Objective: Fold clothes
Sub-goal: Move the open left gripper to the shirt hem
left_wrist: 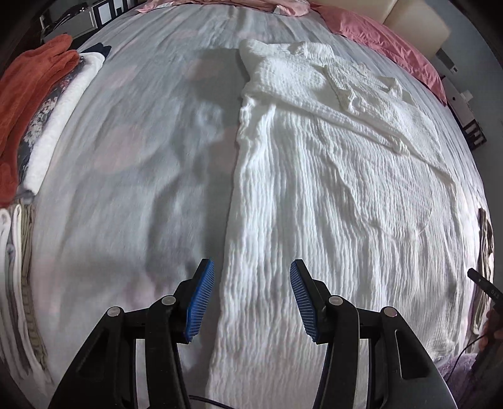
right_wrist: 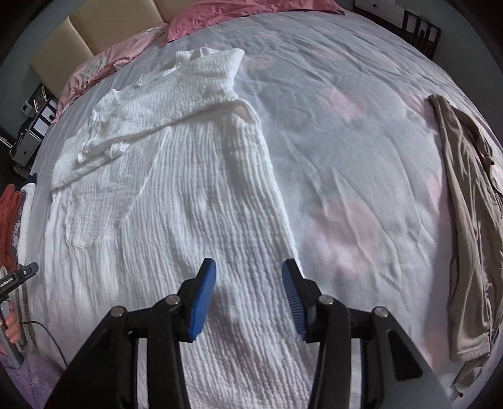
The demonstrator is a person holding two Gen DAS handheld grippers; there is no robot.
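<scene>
A white crinkled garment (left_wrist: 330,195) lies flat along the bed, its sleeves folded across the chest at the far end. It also shows in the right wrist view (right_wrist: 176,201). My left gripper (left_wrist: 251,295) is open and empty, hovering over the garment's near left edge. My right gripper (right_wrist: 248,295) is open and empty over the garment's near right edge. The left gripper's tip (right_wrist: 28,270) shows at the left rim of the right wrist view.
A pale bedsheet (left_wrist: 141,157) covers the bed. Folded clothes (left_wrist: 47,103) are stacked at the left edge. A beige garment (right_wrist: 465,220) lies at the right side. Pink pillows (right_wrist: 220,15) and a headboard (right_wrist: 94,28) are at the far end.
</scene>
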